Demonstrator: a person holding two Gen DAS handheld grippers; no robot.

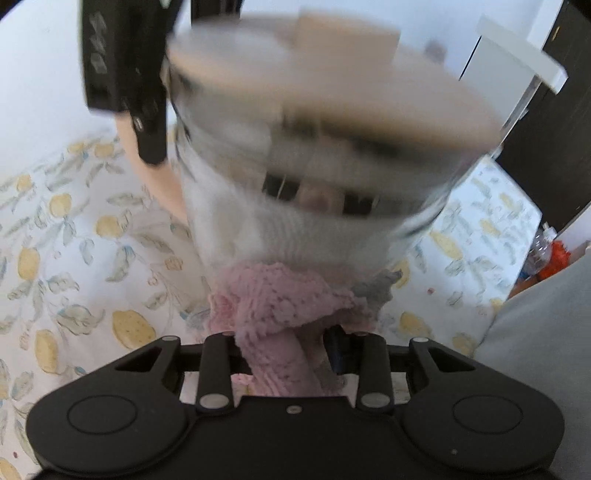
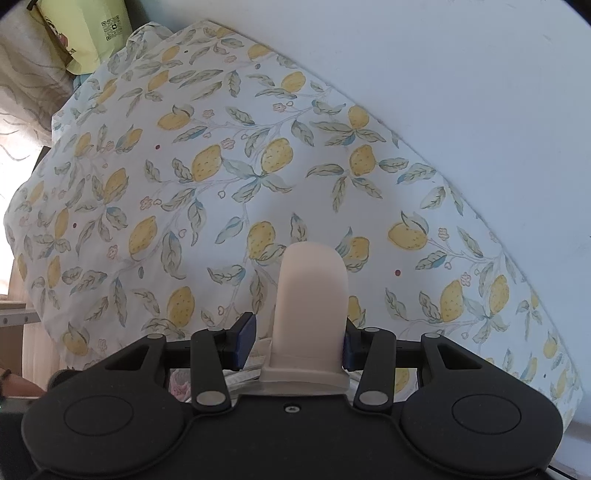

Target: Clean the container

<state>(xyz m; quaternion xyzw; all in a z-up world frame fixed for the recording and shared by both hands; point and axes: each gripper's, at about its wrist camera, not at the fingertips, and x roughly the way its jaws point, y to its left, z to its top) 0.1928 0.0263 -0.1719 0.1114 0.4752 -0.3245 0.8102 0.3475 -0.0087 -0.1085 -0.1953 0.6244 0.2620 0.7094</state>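
My left gripper [image 1: 284,354] is clenched on a pink cloth [image 1: 280,306], pressing it against the blurred glass container [image 1: 325,147] just ahead. My right gripper [image 2: 291,339] grasps the container's beige tab [image 2: 310,306] over the lemon-print tablecloth [image 2: 184,184].

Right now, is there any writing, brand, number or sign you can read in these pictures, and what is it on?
No text can be read anywhere.
Green bag: a label with square scan codes and small print, too small to read.
Right gripper, the black body seen from the left camera: pale markings on its side, too blurred to read.
Glass jar, its lid, pink cloth, lemon tablecloth: no writing seen.
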